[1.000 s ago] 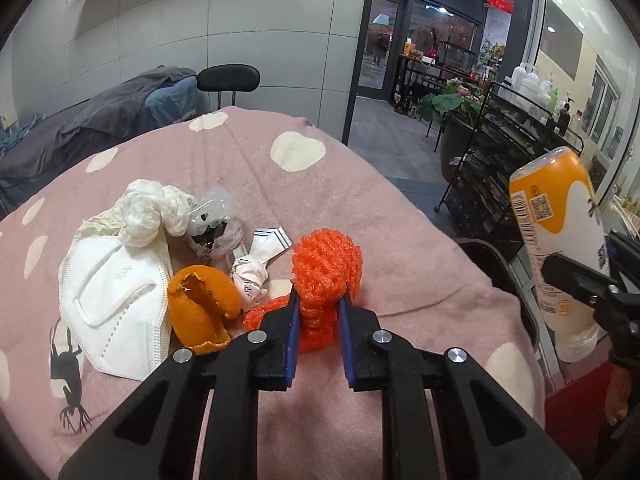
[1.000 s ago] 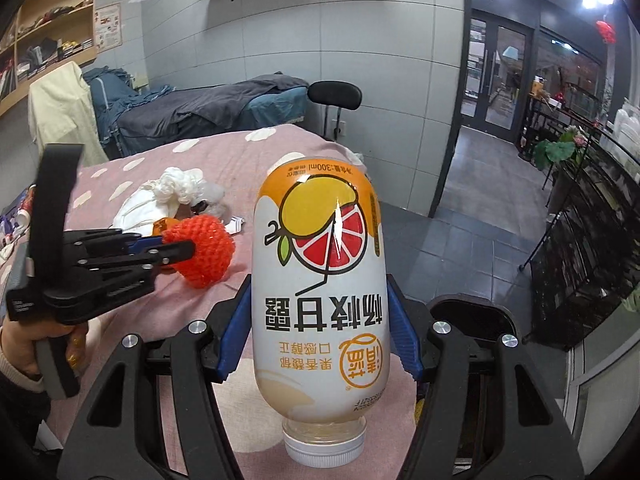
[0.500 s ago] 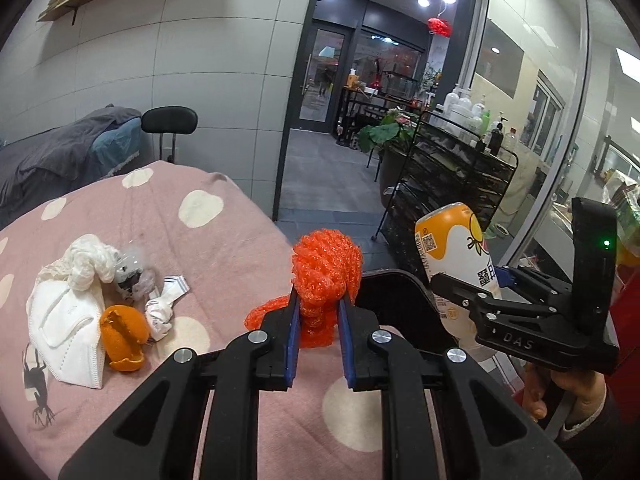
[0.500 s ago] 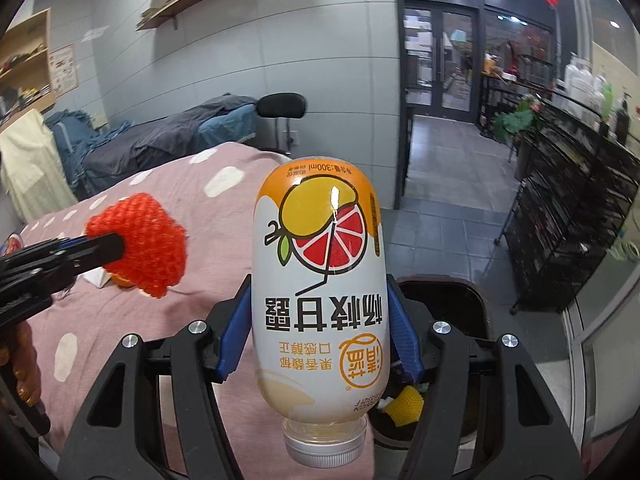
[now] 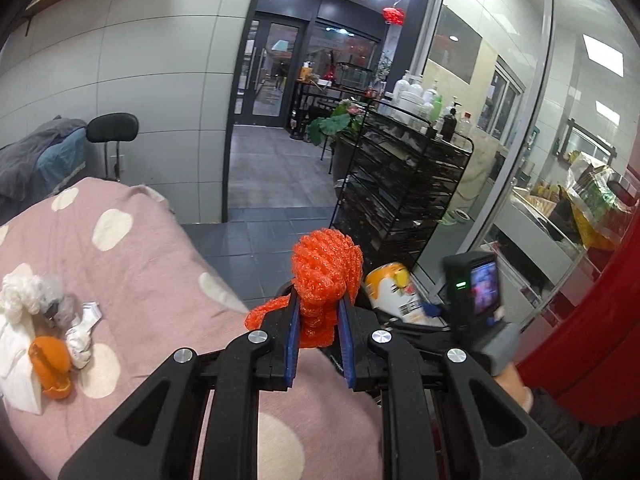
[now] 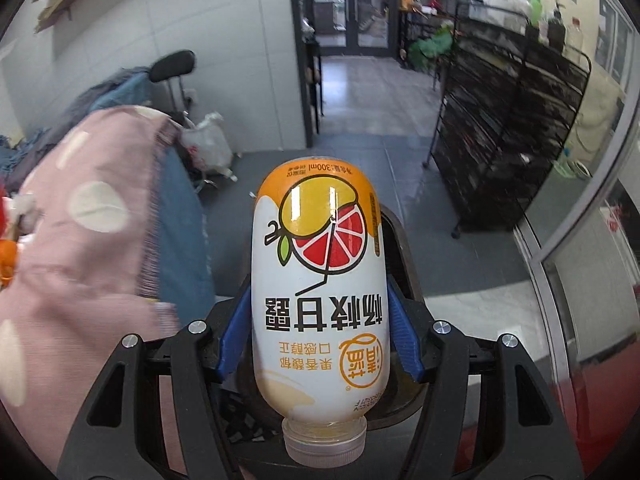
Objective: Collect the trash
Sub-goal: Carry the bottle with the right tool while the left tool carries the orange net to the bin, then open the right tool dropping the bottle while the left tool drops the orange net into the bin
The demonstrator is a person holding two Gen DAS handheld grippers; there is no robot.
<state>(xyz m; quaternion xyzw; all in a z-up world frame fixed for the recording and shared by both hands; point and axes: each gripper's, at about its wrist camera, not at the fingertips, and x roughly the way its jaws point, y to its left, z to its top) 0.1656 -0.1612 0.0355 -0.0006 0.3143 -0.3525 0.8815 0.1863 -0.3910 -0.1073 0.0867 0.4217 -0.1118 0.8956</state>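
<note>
My left gripper (image 5: 318, 334) clamps the orange foam net (image 5: 325, 276) past the bed's (image 5: 132, 264) edge; my right gripper (image 6: 318, 332) grips the upside-down juice bottle (image 6: 319, 280) over the black bin (image 6: 402, 248).

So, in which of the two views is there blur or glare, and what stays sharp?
Right wrist view: the pink dotted blanket and the chair are smeared by motion, while the bottle in the right gripper is sharp, with ceiling-light glare on its label. Left wrist view: mostly sharp, the orange foam net is crisp; straight wall lines bend from the fisheye.
</note>
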